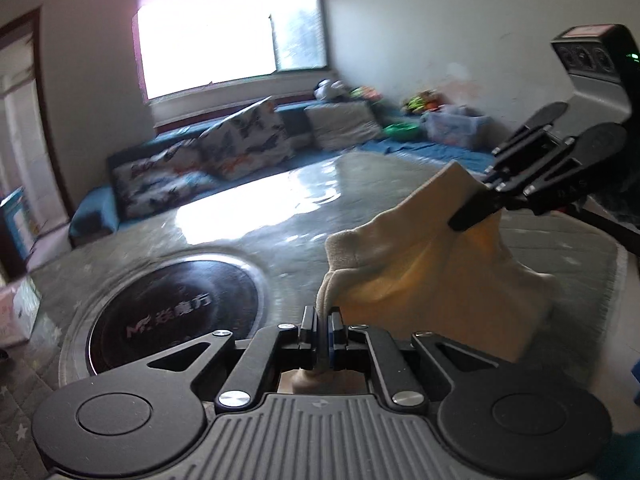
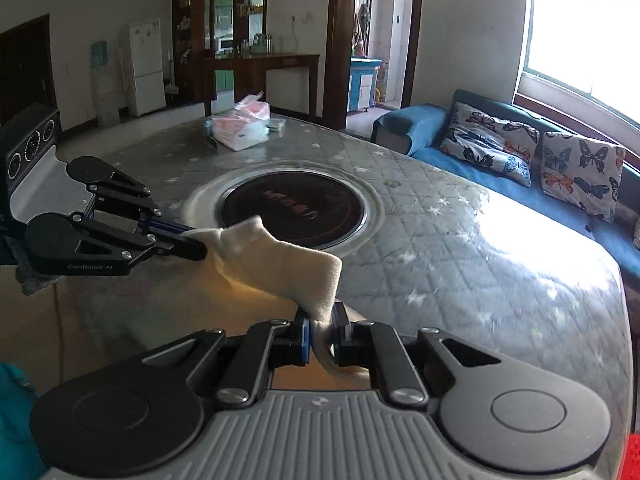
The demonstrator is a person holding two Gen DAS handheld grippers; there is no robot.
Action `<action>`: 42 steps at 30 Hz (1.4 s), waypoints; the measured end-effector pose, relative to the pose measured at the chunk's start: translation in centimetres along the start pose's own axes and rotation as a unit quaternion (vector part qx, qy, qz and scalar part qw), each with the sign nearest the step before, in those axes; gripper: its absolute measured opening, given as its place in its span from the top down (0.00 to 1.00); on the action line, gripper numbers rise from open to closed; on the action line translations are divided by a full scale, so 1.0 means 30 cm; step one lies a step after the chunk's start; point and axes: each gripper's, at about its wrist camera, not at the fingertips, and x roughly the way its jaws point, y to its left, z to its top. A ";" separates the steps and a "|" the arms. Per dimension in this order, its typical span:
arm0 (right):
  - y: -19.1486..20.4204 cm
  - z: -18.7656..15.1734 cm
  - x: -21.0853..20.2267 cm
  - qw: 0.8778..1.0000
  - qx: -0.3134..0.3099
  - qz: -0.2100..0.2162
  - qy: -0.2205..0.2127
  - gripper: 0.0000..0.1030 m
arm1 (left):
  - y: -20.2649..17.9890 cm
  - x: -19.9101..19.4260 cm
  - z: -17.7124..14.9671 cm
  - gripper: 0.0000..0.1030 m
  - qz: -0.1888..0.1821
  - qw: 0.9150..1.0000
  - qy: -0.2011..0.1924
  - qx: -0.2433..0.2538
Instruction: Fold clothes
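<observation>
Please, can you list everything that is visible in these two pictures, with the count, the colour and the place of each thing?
cream garment: one, cream, lifted over the table between both grippers
table: one, grey quilted cover with stars, under clear plastic
round cooktop: one, black, set in the table's middle
plastic bag: one, pink and white, far end of the table
sofa: one, blue, under the window
butterfly cushions: two in the right wrist view, white with butterflies, on the sofa
fridge: one, white, far wall
left gripper: one, black, shut on the garment's edge
right gripper: one, black, shut on the garment's other edge
</observation>
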 end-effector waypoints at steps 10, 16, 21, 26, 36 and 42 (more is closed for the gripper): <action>-0.161 -0.057 0.348 0.995 0.091 -0.026 0.037 0.83 | 0.078 0.249 -0.034 0.91 0.059 0.995 0.056 -0.049; -0.203 -0.102 0.270 0.987 0.149 -0.055 -0.003 0.75 | 0.113 0.275 -0.019 0.89 0.088 0.992 0.058 -0.068; -0.170 -0.138 0.179 0.986 0.161 -0.041 -0.023 0.75 | 0.128 0.278 0.002 0.89 0.095 0.990 0.052 -0.086; -0.169 -0.187 0.198 0.985 0.172 -0.033 0.000 0.77 | 0.079 0.218 0.034 0.89 0.068 0.994 0.028 -0.086; -0.164 -0.204 0.176 0.984 0.163 -0.063 -0.013 0.87 | 0.002 0.188 -0.032 0.88 0.013 0.996 0.032 -0.078; -0.018 -0.201 0.161 0.996 0.071 -0.049 -0.025 0.84 | -0.027 0.137 -0.072 0.88 0.012 0.996 0.025 -0.081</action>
